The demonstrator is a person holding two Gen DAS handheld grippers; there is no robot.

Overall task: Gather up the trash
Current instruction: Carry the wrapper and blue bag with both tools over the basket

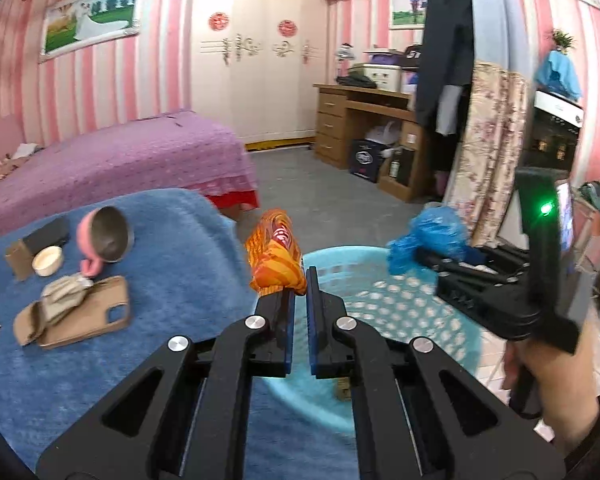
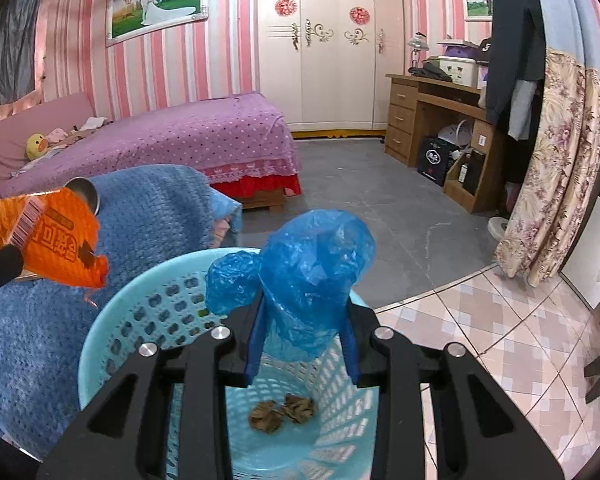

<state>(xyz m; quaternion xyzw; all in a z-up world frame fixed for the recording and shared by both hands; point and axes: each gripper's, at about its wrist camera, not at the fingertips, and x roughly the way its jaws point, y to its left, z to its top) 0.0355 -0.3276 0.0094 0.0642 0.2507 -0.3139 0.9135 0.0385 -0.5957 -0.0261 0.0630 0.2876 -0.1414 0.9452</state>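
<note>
My left gripper (image 1: 299,280) is shut on an orange snack wrapper (image 1: 275,256) and holds it at the left rim of a light blue perforated basket (image 1: 400,304). The wrapper also shows in the right wrist view (image 2: 48,244). My right gripper (image 2: 304,312) is shut on a crumpled blue plastic bag (image 2: 312,276) and holds it above the basket's (image 2: 140,312) opening. The bag shows in the left wrist view (image 1: 428,236) too. Two brown crumpled scraps (image 2: 282,412) lie on the basket's bottom.
A blue blanket-covered surface (image 1: 172,280) left of the basket holds a pink-handled metal cup (image 1: 108,236), a small white dish (image 1: 48,261), a brown phone case (image 1: 96,312) with a crumpled tissue (image 1: 62,296), and a dark box (image 1: 46,232). A purple bed (image 2: 180,136), wardrobe and desk (image 2: 432,108) stand behind.
</note>
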